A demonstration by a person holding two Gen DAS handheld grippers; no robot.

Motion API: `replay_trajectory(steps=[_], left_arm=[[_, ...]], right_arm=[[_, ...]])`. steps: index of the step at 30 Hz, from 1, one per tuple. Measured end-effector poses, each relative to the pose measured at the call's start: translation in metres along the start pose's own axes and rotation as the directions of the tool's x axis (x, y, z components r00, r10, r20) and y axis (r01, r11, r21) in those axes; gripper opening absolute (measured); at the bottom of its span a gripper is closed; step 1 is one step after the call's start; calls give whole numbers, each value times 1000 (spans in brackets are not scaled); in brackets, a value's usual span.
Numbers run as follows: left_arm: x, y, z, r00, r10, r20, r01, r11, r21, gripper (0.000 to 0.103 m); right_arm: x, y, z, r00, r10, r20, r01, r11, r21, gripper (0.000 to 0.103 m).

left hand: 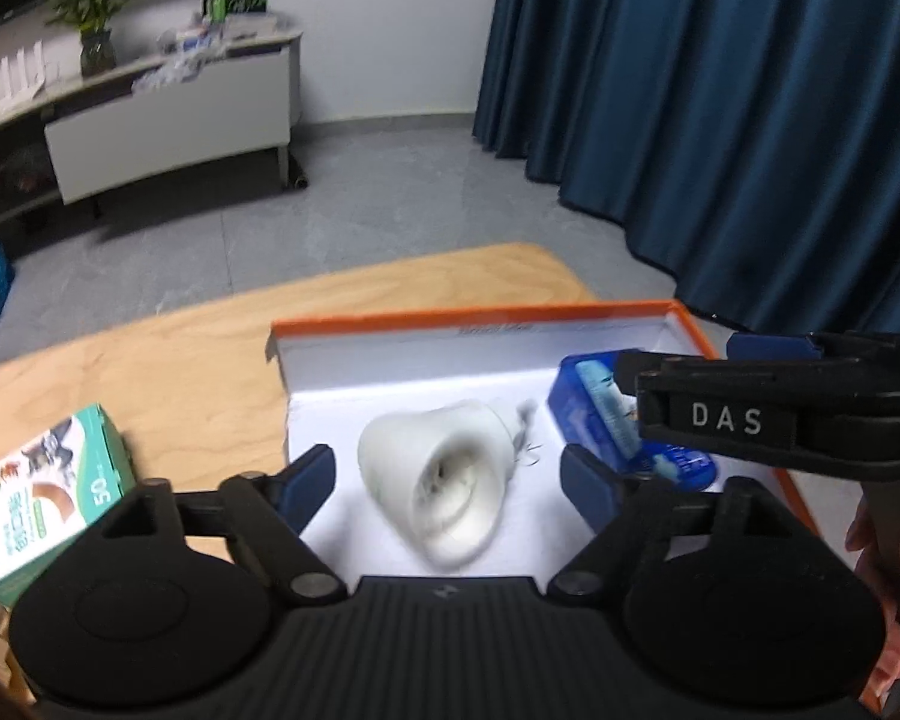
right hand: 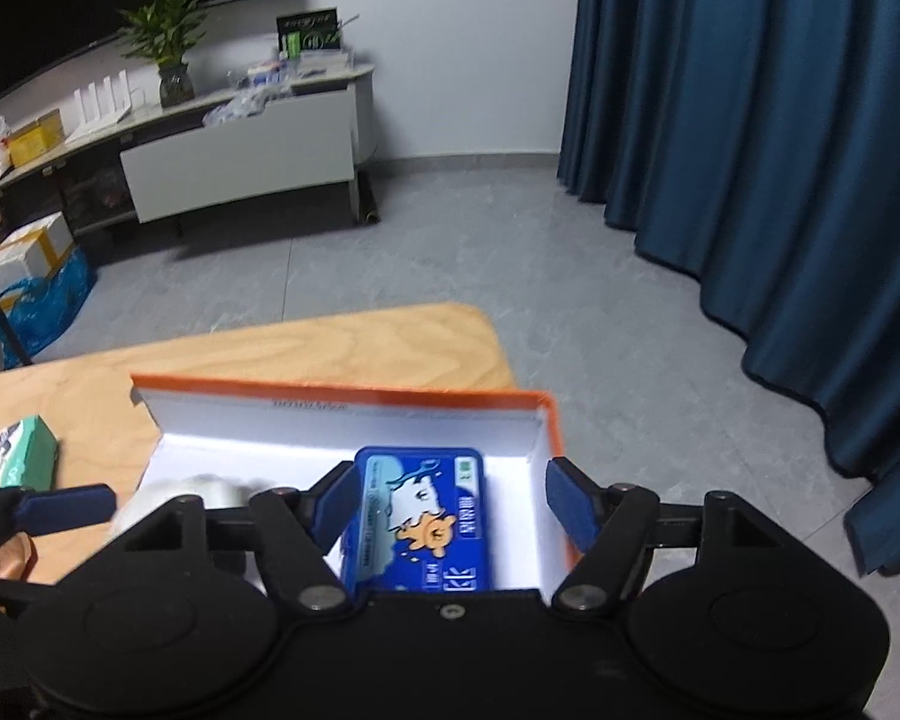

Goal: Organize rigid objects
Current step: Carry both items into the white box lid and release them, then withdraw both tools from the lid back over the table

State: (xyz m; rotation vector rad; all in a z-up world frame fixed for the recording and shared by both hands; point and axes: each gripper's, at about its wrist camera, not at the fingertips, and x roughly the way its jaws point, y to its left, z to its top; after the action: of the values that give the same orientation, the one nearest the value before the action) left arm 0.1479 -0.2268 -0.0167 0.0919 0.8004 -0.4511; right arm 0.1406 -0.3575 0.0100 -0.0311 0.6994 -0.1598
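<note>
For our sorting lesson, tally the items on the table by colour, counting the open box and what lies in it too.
White: 1, the cup
Blue: 1, the tin
Green: 1, the carton
Orange-rimmed: 1, the open box
Total: 4

A blue curtain [right hand: 750, 150] hangs along the right, above a grey tiled floor [right hand: 450, 252]. Against the white wall [left hand: 390, 18] stands a long sideboard [right hand: 240, 162] bearing a potted plant [right hand: 171, 54] and a dark sign [right hand: 308, 30]. Cartons [right hand: 27, 252] sit on the floor beside it.
</note>
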Motion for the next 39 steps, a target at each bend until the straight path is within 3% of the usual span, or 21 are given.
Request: replay_trajectory(steps=[7, 13, 26, 33, 39], left_arm=[[-29, -1, -6, 1000, 23, 16, -23, 1000, -3, 90], [-57, 5, -21, 998, 51, 28, -51, 999, -16, 100], [-119, 56, -70, 983, 181, 41, -177, 980, -87, 102], [-157, 113, -108, 951, 307, 44, -299, 945, -132, 102], [-165, 172, -140, 924, 379, -50, -381, 904, -193, 101]], right_arm=[[-26, -2, -7, 1000, 4, 18, -5, 1000, 23, 84], [-52, 5, -24, 999, 45, 27, -46, 998, 43, 86], [-81, 65, -69, 986, 162, -30, -162, 987, 9, 88], [-92, 102, -90, 974, 221, -57, -224, 973, -51, 88], [-96, 120, -100, 964, 253, -80, -258, 964, -65, 88]])
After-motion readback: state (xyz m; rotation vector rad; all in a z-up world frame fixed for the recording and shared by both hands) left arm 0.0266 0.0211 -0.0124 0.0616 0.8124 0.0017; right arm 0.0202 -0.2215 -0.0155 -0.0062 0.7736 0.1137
